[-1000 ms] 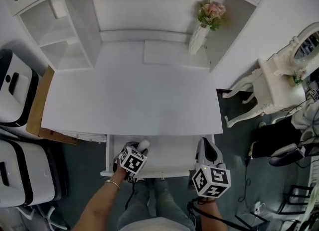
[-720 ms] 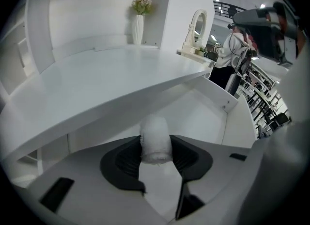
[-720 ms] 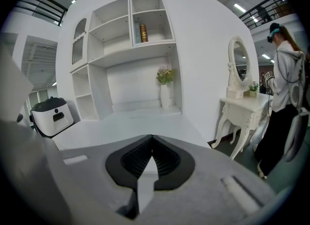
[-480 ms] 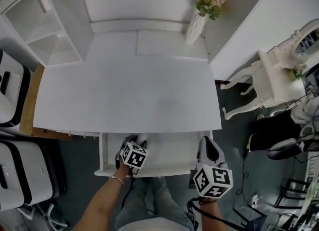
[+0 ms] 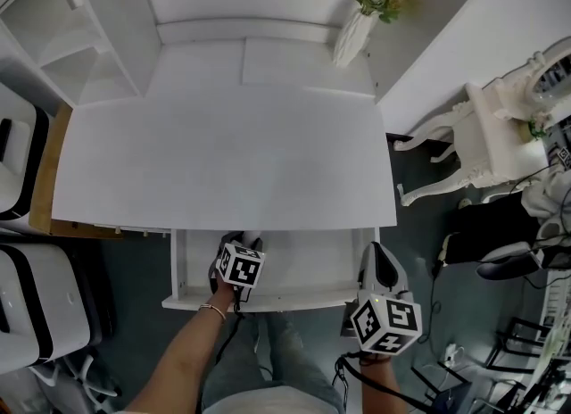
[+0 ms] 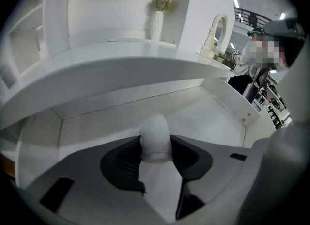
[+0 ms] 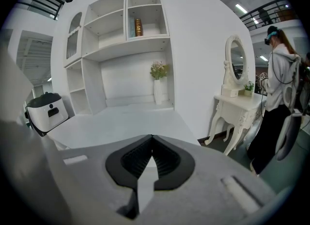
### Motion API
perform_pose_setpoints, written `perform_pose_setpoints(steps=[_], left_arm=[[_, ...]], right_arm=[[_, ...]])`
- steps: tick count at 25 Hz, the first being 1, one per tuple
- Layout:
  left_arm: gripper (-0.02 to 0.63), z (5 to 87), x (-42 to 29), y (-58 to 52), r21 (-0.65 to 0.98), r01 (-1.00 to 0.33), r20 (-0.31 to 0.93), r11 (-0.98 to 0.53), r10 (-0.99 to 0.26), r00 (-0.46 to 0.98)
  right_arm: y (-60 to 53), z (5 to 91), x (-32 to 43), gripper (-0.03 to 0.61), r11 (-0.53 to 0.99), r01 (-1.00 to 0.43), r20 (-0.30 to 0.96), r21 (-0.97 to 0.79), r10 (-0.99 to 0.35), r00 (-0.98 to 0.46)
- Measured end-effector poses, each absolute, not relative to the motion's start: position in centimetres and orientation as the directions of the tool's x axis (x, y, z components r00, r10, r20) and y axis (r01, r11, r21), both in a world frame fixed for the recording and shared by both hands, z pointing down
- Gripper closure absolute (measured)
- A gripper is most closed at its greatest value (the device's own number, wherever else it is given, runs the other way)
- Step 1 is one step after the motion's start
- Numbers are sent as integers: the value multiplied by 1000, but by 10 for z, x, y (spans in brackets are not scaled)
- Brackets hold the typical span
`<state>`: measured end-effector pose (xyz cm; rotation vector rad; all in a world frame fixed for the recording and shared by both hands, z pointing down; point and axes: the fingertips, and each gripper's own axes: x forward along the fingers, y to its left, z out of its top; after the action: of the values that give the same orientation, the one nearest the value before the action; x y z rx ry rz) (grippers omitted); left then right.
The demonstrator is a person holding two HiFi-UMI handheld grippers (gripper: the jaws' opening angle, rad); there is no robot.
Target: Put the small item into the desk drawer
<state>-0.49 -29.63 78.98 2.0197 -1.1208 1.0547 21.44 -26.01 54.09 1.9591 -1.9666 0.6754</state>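
Left hand-held gripper (image 6: 155, 147) clamps a small white rounded item (image 6: 155, 131) between its pads, the jaws kept fairly wide by it; the item's long axis runs along the jaws, its domed end poking past the tips toward the top of the frame; just beyond and below lies the bare floor of the open desk drawer (image 6: 208, 115), at its left half, just under the counter (image 5: 223, 162) edge; the right hand-held gripper (image 7: 152, 139), jaws together and empty, sits beside the drawer's right edge at lower right of the head view, the farther of the two.
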Motion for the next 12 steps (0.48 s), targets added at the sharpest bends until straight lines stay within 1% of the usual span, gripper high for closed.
perform_pose_setpoints(steps=[8,12], left_arm=[[443,798,-4,-300,116,-898,862,-425,-406,304],[429,798,-9,-300,129,-913,869,-387,-399,292]], right_arm=[[-260,545,220,574,-33,-992,521,-126,-853,-38],[-262,545,218,574,-28,-991,519,-131,-854,-44]])
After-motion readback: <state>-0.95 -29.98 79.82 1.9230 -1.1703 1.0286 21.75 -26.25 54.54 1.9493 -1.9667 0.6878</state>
